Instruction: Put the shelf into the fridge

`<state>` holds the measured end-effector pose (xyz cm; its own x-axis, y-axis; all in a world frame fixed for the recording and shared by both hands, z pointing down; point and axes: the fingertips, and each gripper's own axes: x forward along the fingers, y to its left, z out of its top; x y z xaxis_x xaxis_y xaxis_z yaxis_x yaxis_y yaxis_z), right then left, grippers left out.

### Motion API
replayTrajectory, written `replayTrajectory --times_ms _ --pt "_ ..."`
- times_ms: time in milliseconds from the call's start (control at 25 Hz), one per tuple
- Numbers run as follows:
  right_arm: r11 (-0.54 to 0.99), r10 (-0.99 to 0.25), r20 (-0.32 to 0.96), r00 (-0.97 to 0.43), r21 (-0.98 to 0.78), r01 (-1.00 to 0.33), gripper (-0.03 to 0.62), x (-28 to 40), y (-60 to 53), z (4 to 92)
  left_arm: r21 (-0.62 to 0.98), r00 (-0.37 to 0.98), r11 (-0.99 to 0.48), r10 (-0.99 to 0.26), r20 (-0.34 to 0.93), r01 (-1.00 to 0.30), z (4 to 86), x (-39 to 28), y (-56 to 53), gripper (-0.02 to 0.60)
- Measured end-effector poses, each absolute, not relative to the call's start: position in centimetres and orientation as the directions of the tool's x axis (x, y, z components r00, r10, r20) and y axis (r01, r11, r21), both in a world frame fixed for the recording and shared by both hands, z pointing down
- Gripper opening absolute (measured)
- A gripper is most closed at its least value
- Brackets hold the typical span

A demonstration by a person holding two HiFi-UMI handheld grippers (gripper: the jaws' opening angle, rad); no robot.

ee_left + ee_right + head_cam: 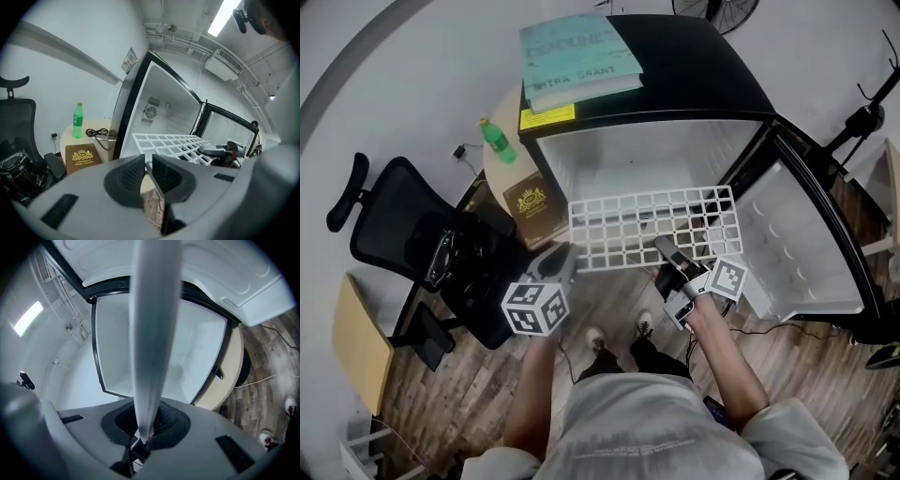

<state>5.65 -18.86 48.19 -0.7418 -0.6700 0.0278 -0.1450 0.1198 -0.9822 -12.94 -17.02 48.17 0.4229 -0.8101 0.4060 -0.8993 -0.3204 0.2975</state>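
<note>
Where the head view looks down, the white shelf hangs level before the open fridge, with the left gripper and right gripper at its near edge. Left gripper view: jaws pinch the shelf's corner. Right gripper view: jaws clamp its rim, seen edge-on.

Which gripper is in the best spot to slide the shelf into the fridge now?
Right. The right gripper is shut on the shelf's near edge, facing the open fridge. The left gripper sits by the shelf's corner; its hold is unclear.
</note>
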Motion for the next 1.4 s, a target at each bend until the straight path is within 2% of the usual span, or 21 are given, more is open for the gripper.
replayTrajectory --times_ms 560,880,1400 --pt "0.109 -0.648 0.052 -0.760 -0.981 -0.161 0.038 6.1 -21.3 50.7 0.279 0.387 -0.286 -0.810 0.441 -0.917 50.1 -12.3 -18.5 0.052" --pt "0.072 -0.649 0.038 -0.760 -0.991 -0.111 0.038 6.2 -22.4 51.8 0.267 0.374 -0.280 -0.825 0.424 -0.922 49.8 -12.2 -19.2 0.052" --pt "0.088 -0.655 0.033 -0.755 -0.989 -0.119 0.038 5.8 -23.8 51.6 0.259 0.374 -0.286 -0.827 0.419 -0.923 49.6 -12.5 -20.2 0.052"
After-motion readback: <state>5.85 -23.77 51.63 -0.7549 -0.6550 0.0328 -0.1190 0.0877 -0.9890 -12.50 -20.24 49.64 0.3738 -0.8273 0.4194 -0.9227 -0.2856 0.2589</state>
